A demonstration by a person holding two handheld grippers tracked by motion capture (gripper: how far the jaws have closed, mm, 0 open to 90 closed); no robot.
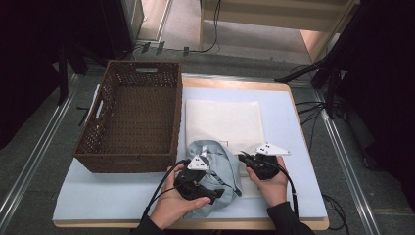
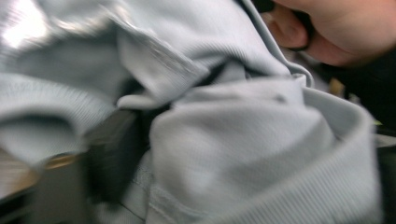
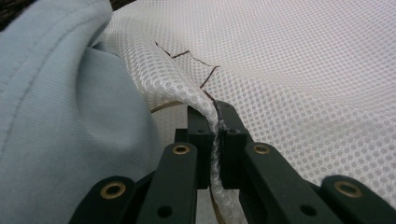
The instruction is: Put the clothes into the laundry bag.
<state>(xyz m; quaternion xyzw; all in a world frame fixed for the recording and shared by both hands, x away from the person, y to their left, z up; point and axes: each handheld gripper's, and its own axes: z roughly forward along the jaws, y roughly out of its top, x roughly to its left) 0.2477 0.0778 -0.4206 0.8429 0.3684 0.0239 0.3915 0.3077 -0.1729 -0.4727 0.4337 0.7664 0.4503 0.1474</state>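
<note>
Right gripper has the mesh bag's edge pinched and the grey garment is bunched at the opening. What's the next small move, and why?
Probably push the grey garment deeper into the white mesh bag with the left gripper. The right gripper is clamped on the bag's edge, holding the opening, while most of the garment lies bunched outside it. The left gripper's jaws sit in the cloth; I cannot tell whether they grip it.

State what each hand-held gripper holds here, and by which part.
The right hand-held gripper pinches the white mesh bag by its opening edge. The left hand-held gripper sits in the grey garment; whether it grips cannot be told.
</note>
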